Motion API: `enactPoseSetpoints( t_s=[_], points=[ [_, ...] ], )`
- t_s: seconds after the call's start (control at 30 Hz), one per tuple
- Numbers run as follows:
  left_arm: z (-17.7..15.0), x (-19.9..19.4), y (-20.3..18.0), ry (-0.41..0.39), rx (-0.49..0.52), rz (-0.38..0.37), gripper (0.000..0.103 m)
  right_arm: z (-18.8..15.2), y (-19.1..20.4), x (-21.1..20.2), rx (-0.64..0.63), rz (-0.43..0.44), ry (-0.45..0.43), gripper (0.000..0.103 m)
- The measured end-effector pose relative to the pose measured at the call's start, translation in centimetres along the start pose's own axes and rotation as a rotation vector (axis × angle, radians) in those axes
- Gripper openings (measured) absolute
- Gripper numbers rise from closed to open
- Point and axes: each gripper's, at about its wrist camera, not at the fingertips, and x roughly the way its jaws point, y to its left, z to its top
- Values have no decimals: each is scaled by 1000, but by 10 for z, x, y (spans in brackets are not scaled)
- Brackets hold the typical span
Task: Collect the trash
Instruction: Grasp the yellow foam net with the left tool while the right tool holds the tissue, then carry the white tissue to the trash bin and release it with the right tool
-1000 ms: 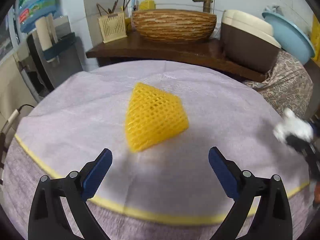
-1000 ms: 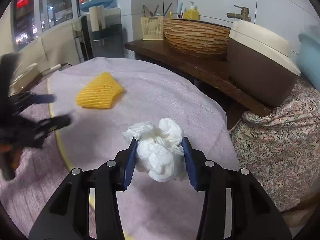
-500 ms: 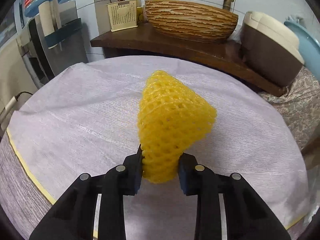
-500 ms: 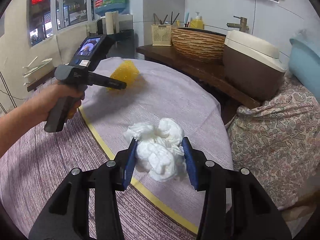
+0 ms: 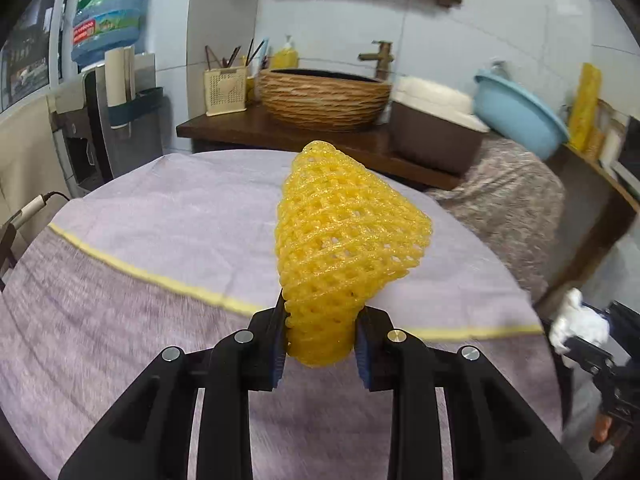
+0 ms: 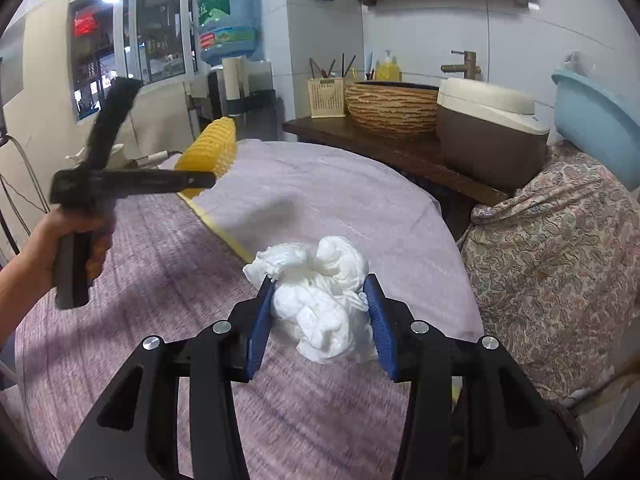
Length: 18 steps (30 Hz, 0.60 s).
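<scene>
The left claw (image 5: 320, 344) is clamped on the yellow net (image 5: 344, 248), holding it up above the counter (image 5: 160, 216). The right claw (image 6: 320, 316) is clamped on the white tissue wad (image 6: 320, 292), also lifted over the counter.

Two close wrist fisheyes angled down along hand-held gripper fingers, both sharing the round table (image 5: 168, 208) and basin counter (image 6: 384, 148).

foam net (image 5: 344, 248) between the left gripper (image 5: 320, 344) fingers above the table (image 5: 160, 216), basket (image 5: 324, 96) on the counter (image 5: 240, 128) behind
</scene>
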Motion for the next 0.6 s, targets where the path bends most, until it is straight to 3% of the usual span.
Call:
enactPoseSetpoints(
  t_s=[0.33, 0.6],
  points=[
    [-85, -90, -80, -74, 72, -99, 28, -77, 24, -103, 44, -36, -77, 45],
    [-113, -87, -161, -49, 96, -270, 28, -154, -20, -159, 228, -212, -59, 45]
  ],
)
